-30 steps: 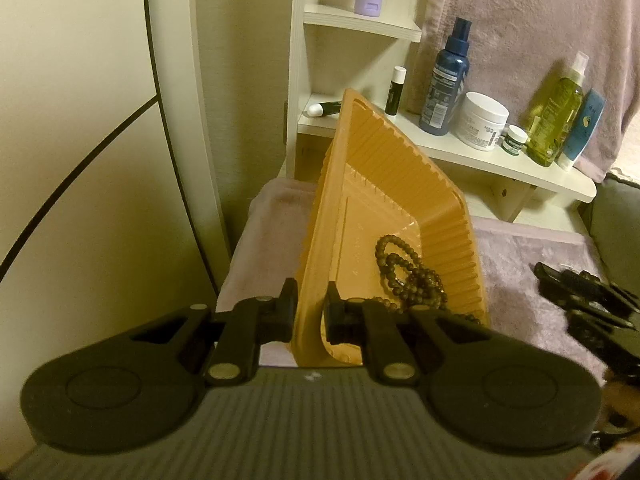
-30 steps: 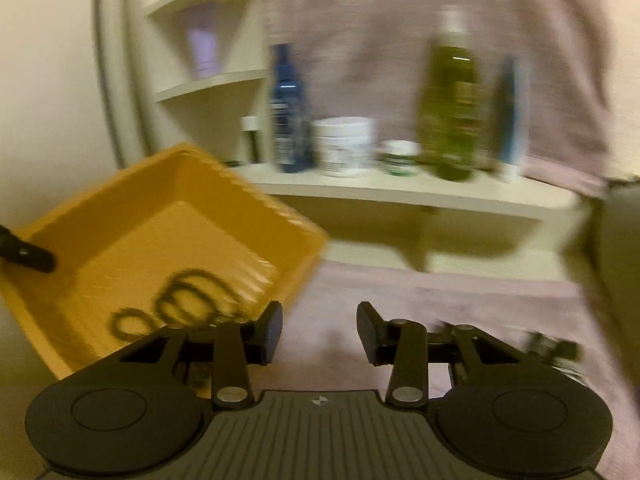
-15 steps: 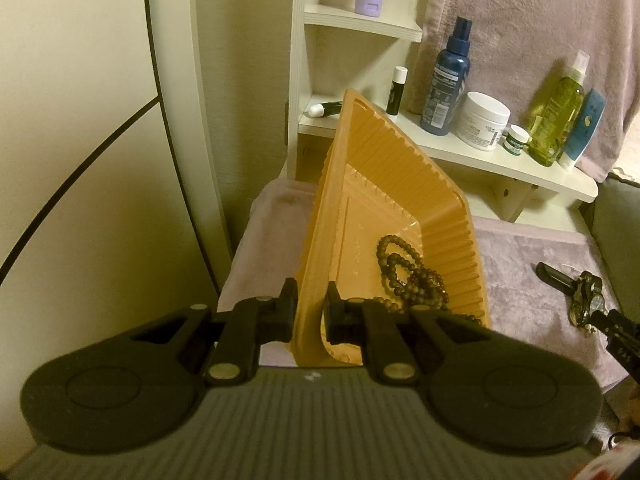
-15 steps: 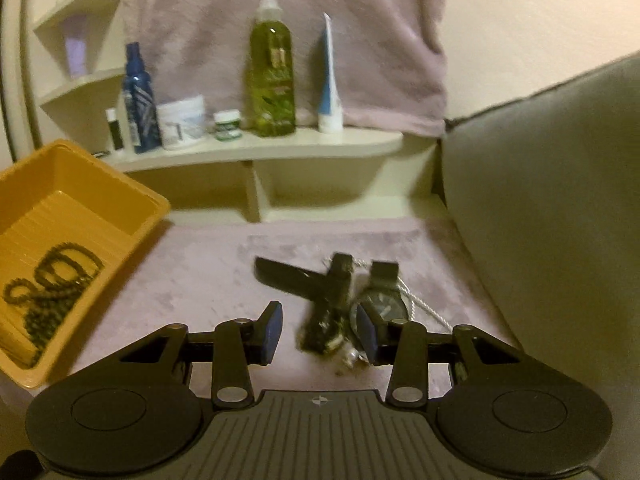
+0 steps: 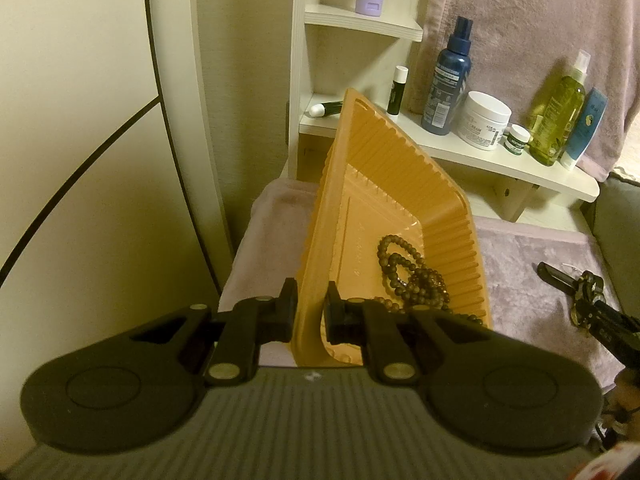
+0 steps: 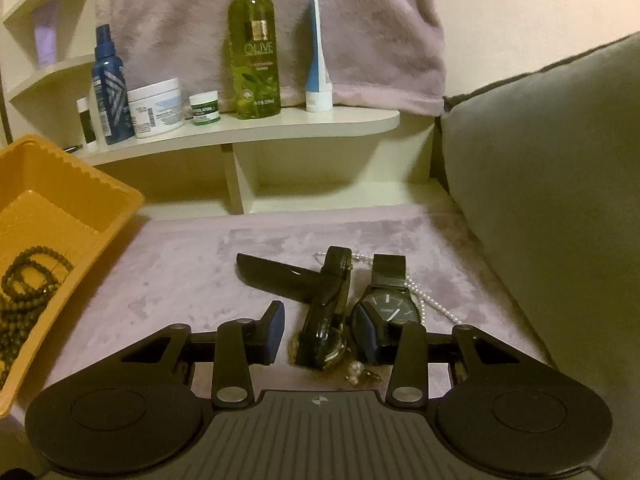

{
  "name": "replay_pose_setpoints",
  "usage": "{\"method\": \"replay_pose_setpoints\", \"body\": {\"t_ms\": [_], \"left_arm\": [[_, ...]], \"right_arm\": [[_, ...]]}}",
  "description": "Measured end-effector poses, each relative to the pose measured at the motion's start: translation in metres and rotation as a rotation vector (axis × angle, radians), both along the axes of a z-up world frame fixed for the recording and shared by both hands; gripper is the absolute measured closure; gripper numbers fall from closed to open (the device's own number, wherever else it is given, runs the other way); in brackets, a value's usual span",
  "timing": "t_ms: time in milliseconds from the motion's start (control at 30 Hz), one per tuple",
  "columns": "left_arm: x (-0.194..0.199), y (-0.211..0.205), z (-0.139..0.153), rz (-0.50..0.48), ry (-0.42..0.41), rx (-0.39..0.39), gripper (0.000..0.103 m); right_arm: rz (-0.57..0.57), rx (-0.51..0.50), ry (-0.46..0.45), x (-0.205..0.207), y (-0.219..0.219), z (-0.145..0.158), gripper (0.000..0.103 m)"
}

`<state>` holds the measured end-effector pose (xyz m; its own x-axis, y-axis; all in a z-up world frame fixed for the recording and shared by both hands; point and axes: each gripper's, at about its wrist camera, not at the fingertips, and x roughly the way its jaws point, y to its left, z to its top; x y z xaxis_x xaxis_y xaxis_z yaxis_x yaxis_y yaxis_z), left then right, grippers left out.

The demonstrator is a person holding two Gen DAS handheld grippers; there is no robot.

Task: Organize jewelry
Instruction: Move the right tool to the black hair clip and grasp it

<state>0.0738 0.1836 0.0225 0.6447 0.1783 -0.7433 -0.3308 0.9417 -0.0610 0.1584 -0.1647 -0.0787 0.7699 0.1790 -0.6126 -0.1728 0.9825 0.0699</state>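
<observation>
On the mauve cloth (image 6: 168, 264) below the toiletry shelf (image 6: 256, 130), the sorting looked partly done. An orange tray (image 5: 404, 184) was tipped up on the left side of the cloth, its near wall pinched between the pressed-together jaws of the left gripper (image 5: 311, 314). Strands of dark beads (image 5: 412, 276) already lay inside it, gathered against the lower wall.

Still out on the cloth, well apart from the tray, sat a small heap: a black wristwatch (image 6: 390, 306) with a mesh band, a second black strap or watch (image 6: 320, 312) lying across it, a string of small pearls (image 6: 420, 294) trailing behind the wristwatch, and something small and shiny, too blurred to name, at the near edge.

The right gripper (image 6: 318, 330) hung low over that heap with its jaws spread, one finger on either side of the black strap and not visibly pressing on anything.

By my reading, the beads were the finished part; the watches, the pearls and the small bits remained to be picked up and carried to the tray.
</observation>
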Motion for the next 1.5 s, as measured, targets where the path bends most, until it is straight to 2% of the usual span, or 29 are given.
{"method": "replay_pose_setpoints", "body": {"t_ms": [67, 200, 300, 400, 767, 1233, 1500], "left_arm": [[0.000, 0.000, 0.000, -0.001, 0.000, 0.001, 0.092], [0.000, 0.000, 0.000, 0.000, 0.000, 0.001, 0.092], [0.000, 0.001, 0.000, 0.000, 0.000, 0.001, 0.092], [0.000, 0.000, 0.000, 0.000, 0.000, 0.001, 0.092], [0.000, 0.001, 0.000, 0.001, 0.000, 0.002, 0.092], [0.000, 0.001, 0.001, 0.000, -0.001, -0.001, 0.092], [0.000, 0.001, 0.001, 0.002, -0.001, -0.003, 0.092]], "right_arm": [[-0.004, 0.001, -0.004, 0.002, 0.001, 0.000, 0.063], [-0.011, -0.001, -0.004, 0.006, 0.001, 0.000, 0.076], [-0.010, -0.017, 0.001, 0.009, 0.004, 0.000, 0.081], [-0.019, -0.023, 0.008, 0.010, 0.005, -0.001, 0.084], [-0.031, -0.001, 0.012, 0.011, 0.002, 0.001, 0.088], [-0.054, 0.054, 0.061, 0.017, -0.002, -0.002, 0.088], [-0.061, 0.067, 0.054, 0.016, -0.004, -0.004, 0.088]]}}
